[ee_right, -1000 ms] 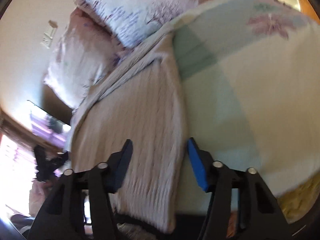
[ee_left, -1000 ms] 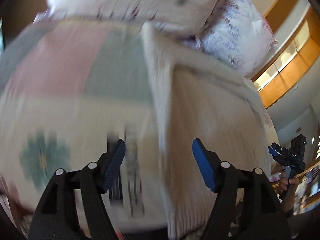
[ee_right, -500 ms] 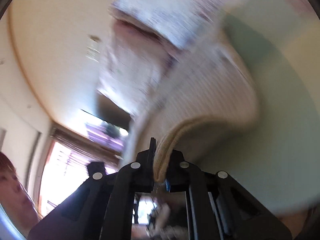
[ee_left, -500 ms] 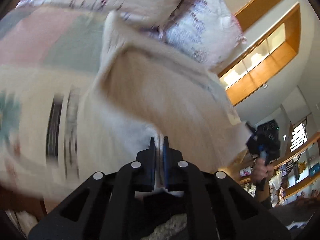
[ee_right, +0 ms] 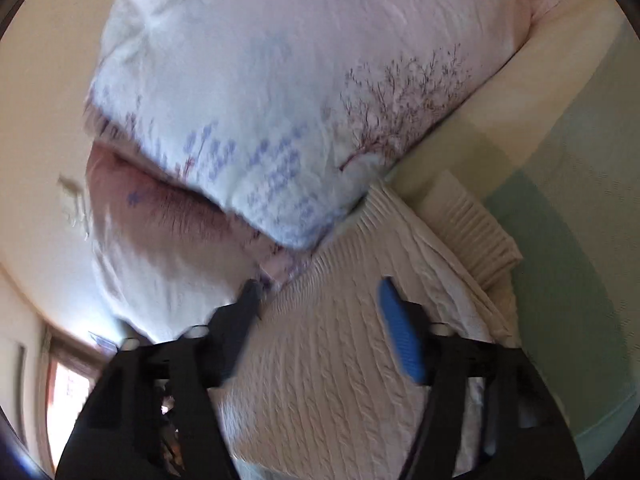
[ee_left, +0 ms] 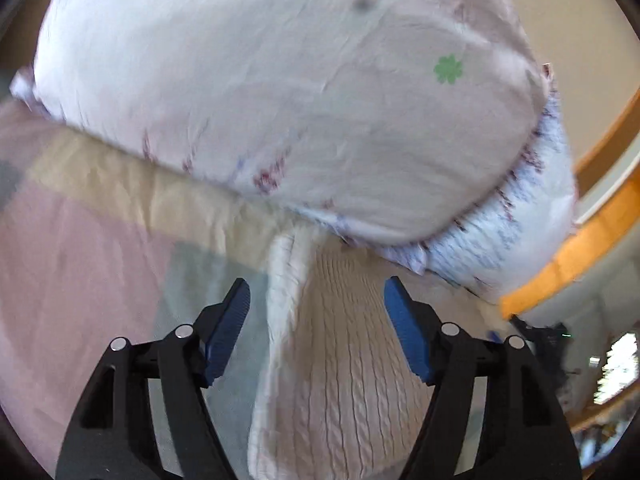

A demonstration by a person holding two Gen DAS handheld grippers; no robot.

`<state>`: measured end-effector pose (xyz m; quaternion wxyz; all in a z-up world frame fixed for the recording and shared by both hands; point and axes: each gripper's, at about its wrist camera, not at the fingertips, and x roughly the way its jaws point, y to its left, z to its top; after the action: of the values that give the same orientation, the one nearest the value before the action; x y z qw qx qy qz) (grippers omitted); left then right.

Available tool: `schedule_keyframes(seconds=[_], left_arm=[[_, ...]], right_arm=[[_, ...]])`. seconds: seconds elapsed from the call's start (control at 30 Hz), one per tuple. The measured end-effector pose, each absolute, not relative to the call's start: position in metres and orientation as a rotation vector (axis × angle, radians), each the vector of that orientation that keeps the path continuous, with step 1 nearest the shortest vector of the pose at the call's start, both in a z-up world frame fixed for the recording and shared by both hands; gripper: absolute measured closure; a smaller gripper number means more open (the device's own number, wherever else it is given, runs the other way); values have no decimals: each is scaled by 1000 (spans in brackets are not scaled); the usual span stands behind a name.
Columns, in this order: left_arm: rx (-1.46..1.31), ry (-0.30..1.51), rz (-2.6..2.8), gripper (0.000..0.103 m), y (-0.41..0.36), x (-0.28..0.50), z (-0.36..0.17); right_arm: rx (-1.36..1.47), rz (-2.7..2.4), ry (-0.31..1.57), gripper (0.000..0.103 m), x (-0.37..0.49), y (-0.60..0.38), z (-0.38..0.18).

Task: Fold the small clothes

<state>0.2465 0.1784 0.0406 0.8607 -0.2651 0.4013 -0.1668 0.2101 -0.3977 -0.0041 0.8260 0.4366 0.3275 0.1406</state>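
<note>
A cream cable-knit garment (ee_left: pixel 340 352) lies folded on the bed, its far edge tucked against the pillows; it also shows in the right wrist view (ee_right: pixel 332 364). My left gripper (ee_left: pixel 316 312) is open and empty, its jaws either side of the garment's left folded edge. My right gripper (ee_right: pixel 320 312) is open and empty just above the knit, near its far end. A ribbed hem (ee_right: pixel 480 232) sticks out on the right side.
Two printed pillows (ee_left: pixel 280 92) (ee_right: pixel 280 100) are stacked right behind the garment. The pastel patchwork bedspread (ee_left: pixel 80 280) (ee_right: pixel 580 220) spreads to either side. A wooden ledge (ee_left: pixel 580 240) and the wall (ee_right: pixel 40 100) lie beyond.
Both grippers were shut on the garment's near edge half a second ago. They have carried it toward the pillows and opened, and the knit now lies doubled over.
</note>
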Motion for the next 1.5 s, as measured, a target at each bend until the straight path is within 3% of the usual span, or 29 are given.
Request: schedule_keyframes(seconds=[0.03,0.2,0.23,0.3,0.33,0.5,0.63,0.7,0.73,0.77,0.83,0.87,0.97,1.1,1.3,1.37,1.43,1.47,1.5], left_arm=[[-567,862,-366,33,180,245,32],[-750,998,-436,37,175,252,-18],[-743,985,-432,46,175,252,-20],[-766,999,-445,75,164,257,-25],[-808,1001,-436,82,161,258,-27],[-922,884,-573,85,117,254,22],[-941,838,-815,85,11,274,67],[-1018,874,-943,81,-48,291,63],[-1113,925,-1039,69,-79,301,51],[-1222,986,-1123,65,-103,309,39],[-1355,1060,-1183,61,-132,311,22],[-1319,1039,-1186,49,-132,308,25],[-1090,912,-1071,27,-93,289,43],[-760,978,-758,24,-50,270,33],[-659,1141,-674,24,-72,260,-6],[-635,1133,-678,24,-93,259,-7],[-595,1114,-676,28,-106,262,-7],[-582,1097,-667,50,-105,260,-3],[-560,1088,-680,57,-106,259,0]], right_arm=[[900,281,687,22,207,-399,-6],[910,306,693,22,196,-407,-14],[913,315,693,22,193,-408,-14],[907,335,693,22,191,-411,-14],[899,345,694,22,188,-411,-13],[866,342,659,22,165,-431,-1],[818,245,581,22,148,-457,16],[822,210,557,22,147,-466,21],[810,188,556,22,149,-471,23],[800,175,563,22,151,-474,23],[787,159,599,21,156,-485,23],[789,162,615,19,157,-490,22],[828,239,656,6,163,-505,17],[824,336,815,6,199,-489,2],[761,358,1001,6,243,-440,-26],[731,355,975,40,244,-428,-24],[757,366,966,62,240,-423,-26],[764,372,949,63,237,-421,-23],[766,372,932,65,232,-419,-20]])
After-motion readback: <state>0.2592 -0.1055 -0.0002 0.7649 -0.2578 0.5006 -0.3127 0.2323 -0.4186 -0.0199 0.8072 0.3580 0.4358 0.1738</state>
